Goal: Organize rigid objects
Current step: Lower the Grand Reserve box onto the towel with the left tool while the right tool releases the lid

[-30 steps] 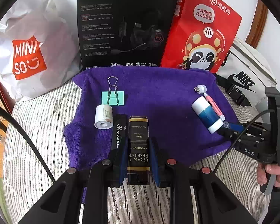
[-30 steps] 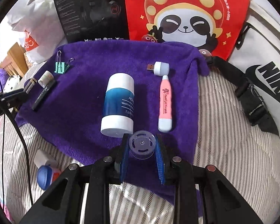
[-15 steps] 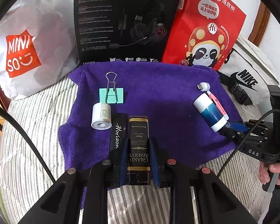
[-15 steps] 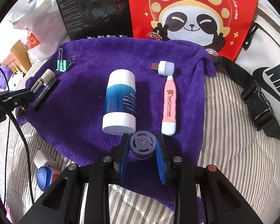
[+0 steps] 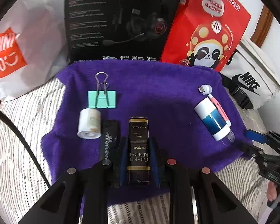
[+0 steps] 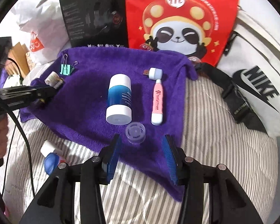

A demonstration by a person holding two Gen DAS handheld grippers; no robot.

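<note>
Home bedroom, striped quilted bedding [image 6: 205, 130], shopping bags [image 5: 205, 28], purple towel [image 5: 158, 85]

One purple towel [image 6: 87, 100] carries one mint binder clip [image 5: 102, 99], one white roll [image 5: 89, 124], one black pen [image 5: 110, 138], one dark box [image 5: 138, 145], one blue-and-white tube [image 6: 119, 100], one pink pen [image 6: 157, 102], one USB plug [image 6: 155, 73], one clear cap [image 6: 135, 132]. Three bags and one headset box [image 5: 117, 20] stand behind.

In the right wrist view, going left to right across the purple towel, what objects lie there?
Mint green binder clip → white and blue cylindrical bottle → small clear round plastic cap → pink and white pen-shaped stick.
</note>
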